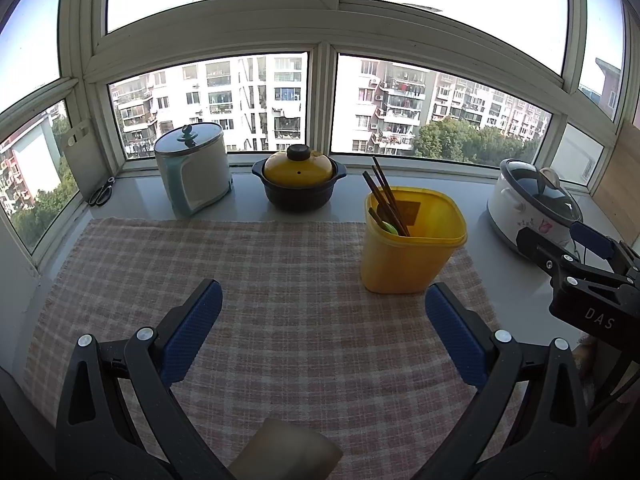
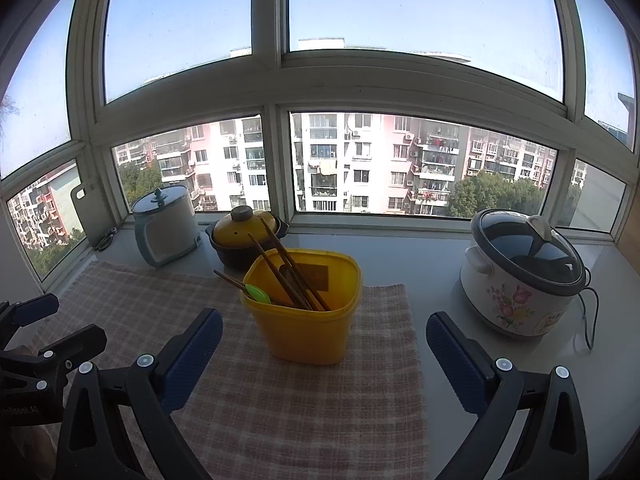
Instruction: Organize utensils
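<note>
Grippers idle, utensils standing in the yellow tub.
Left gripper [image 1: 323, 332] and right gripper [image 2: 324, 354] hover low over the checked cloth [image 1: 280, 280], jaws wide and holding nothing. Beyond them, on the cloth's right part, the yellow tub [image 2: 304, 312] holds dark chopsticks [image 2: 294, 276] leaning left and a green spoon [image 2: 258, 294]. Judgement: chopsticks are light, stiff, thin and likely slippery; grip the exposed upper shafts above the rim. The tub is probably light and could tip. Pots stand on the counter [image 2: 420, 264] by the window.
</note>
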A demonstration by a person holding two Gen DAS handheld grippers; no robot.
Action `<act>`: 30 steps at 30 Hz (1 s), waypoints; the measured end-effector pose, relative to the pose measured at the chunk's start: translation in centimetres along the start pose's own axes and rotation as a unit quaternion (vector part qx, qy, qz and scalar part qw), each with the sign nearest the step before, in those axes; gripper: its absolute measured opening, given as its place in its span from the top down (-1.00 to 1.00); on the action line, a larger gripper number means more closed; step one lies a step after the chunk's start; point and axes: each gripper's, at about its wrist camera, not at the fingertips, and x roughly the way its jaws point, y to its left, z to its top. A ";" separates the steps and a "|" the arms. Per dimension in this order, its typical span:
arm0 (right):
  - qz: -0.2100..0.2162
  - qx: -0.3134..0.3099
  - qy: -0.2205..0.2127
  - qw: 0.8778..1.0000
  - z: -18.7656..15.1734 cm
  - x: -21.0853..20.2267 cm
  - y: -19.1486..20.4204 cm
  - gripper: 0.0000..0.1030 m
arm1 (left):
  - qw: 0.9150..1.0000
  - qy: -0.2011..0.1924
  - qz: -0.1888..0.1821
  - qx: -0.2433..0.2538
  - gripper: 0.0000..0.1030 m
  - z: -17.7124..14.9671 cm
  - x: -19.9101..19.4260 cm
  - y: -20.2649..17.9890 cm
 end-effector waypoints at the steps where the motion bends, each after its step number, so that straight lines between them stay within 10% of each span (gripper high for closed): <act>1: -0.001 0.000 0.000 1.000 0.0 0.0 0.0 -0.99 | 1.000 0.000 0.000 0.000 -1.00 0.0 0.0 0.0; 30: -0.001 0.007 0.012 1.000 -0.3 0.5 0.0 -0.99 | 1.000 0.002 0.013 0.007 -1.00 0.1 0.3 0.7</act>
